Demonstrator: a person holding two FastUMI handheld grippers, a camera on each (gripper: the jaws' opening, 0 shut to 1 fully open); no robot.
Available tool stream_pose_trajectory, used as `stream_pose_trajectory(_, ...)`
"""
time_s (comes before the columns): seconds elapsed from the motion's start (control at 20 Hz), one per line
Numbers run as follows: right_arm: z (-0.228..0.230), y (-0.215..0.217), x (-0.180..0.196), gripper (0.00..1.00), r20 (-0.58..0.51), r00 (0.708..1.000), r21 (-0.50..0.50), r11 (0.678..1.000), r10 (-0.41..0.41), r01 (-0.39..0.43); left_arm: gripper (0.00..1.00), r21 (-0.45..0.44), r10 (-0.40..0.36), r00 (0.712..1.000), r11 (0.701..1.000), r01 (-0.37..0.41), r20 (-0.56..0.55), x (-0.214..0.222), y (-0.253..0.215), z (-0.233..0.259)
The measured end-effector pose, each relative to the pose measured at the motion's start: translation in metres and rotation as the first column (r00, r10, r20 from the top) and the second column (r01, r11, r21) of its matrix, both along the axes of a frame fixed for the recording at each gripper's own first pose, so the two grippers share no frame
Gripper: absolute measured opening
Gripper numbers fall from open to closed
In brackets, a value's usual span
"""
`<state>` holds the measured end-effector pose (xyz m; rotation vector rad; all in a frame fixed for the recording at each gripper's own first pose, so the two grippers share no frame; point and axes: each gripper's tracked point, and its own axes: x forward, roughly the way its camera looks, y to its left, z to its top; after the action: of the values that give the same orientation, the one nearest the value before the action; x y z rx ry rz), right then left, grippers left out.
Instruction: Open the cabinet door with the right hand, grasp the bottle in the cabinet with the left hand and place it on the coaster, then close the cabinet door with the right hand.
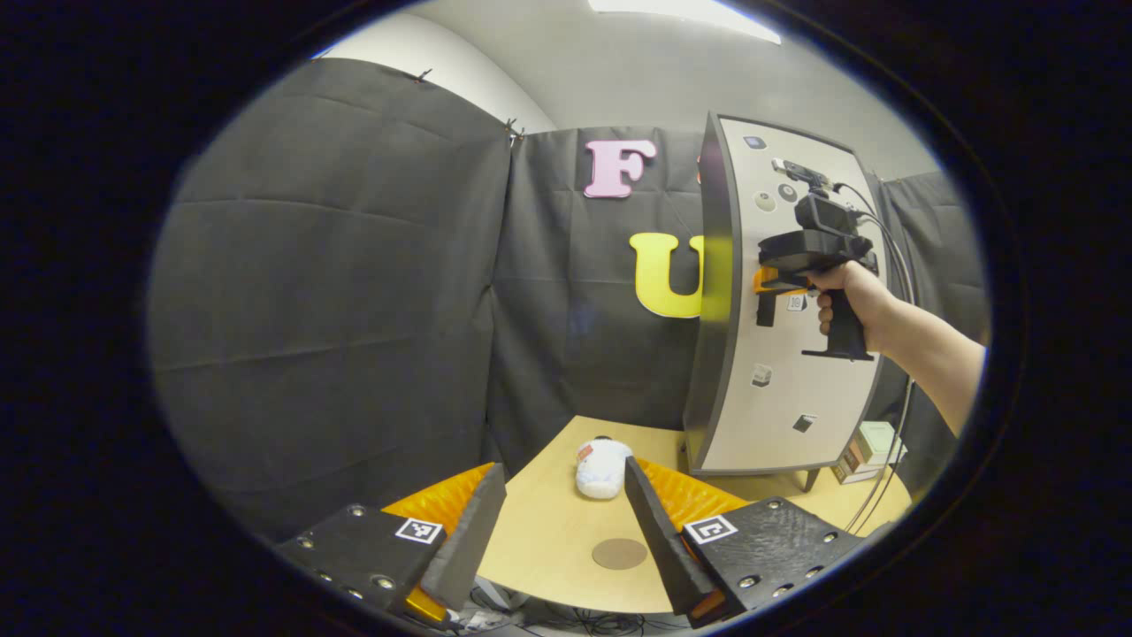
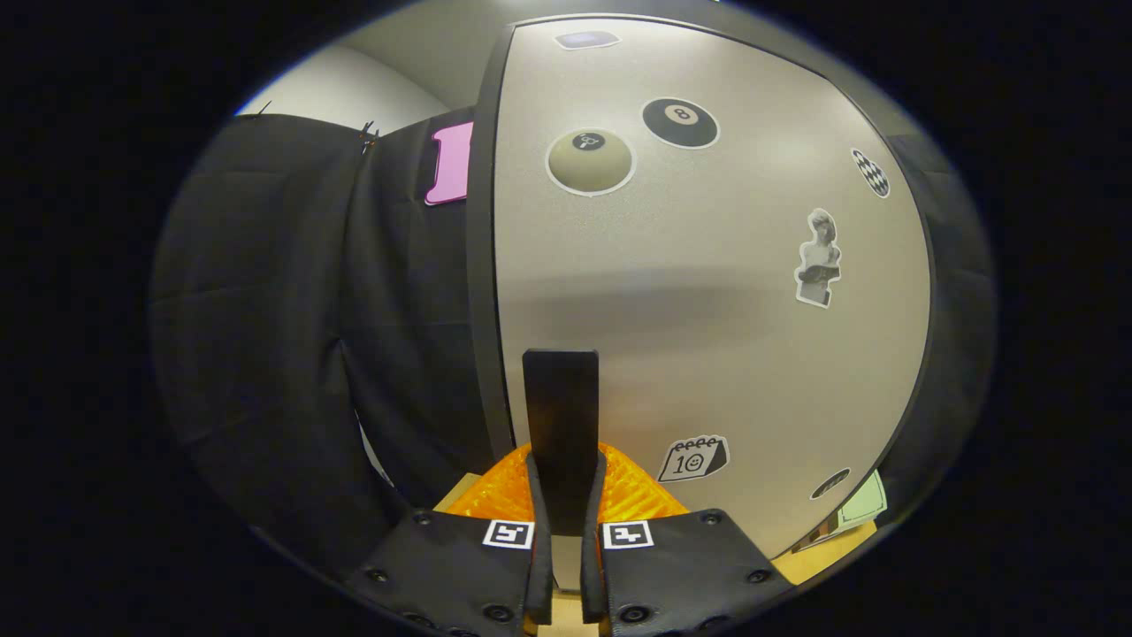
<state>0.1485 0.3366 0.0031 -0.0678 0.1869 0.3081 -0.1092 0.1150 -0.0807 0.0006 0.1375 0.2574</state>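
The right tool point(image 2: 563, 495) is clamped on the black upright bar handle point(image 2: 560, 416) of the pale grey, sticker-dotted cabinet door point(image 2: 707, 292), one finger pressed to each side of the bar. From the left gripper view, that same tool point(image 1: 778, 283) is seen held by a hand point(image 1: 849, 301) at mid-height on the door point(image 1: 787, 389).

The left tool point(image 1: 562, 522) is held wide open and empty, low over the light wooden desk point(image 1: 548, 522).

The round brown coaster point(image 1: 619, 553) lies bare on the near part of the desk. Farther off, just left of the cabinet's foot, a small white rounded bottle-like thing with a red mark point(image 1: 601, 469) is seen. Whether it is the task's bottle cannot be told.

The cabinet's inside is hidden behind the door, so its contents cannot be told.

The door is judged stiff and light, swinging on a hinge; the bar is the sound place for a hold, and a steady pull along the arc is called for. A small plastic bottle would be judged light, smooth and easily tipped, so it is best taken around the middle of its body.
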Motion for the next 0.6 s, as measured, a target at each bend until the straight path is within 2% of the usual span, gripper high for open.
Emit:
stream_pose_trajectory(0.05, -0.003, 0.001, 0.0, 0.07, 0.005, 1.0, 0.0, 1.0, 0.009, -0.009, 0.83, 0.0, 0.0, 1.0, 1.0, 0.0, -0.003, 0.0, -0.005, -0.002)
stream_pose_trajectory(0.35, -0.002, -0.004, -0.012, 0.09, 0.009, 0.995, 0.003, 0.995, 0.099, -0.099, 0.82, 0.023, -0.038, 0.999, 0.999, 0.039, -0.011, 0.008, -0.025, 0.006)
stream_pose_trajectory(0.5, -0.002, -0.009, -0.017, 0.1, 0.015, 0.987, 0.0, 0.988, 0.157, -0.157, 0.83, 0.076, -0.039, 0.999, 0.996, 0.039, -0.006, 0.006, -0.031, 0.011)
stream_pose_trajectory(0.6, -0.003, -0.011, -0.018, 0.09, 0.017, 0.981, -0.004, 0.982, 0.191, -0.191, 0.84, 0.073, -0.032, 0.999, 0.997, 0.033, -0.01, 0.003, -0.037, 0.012)
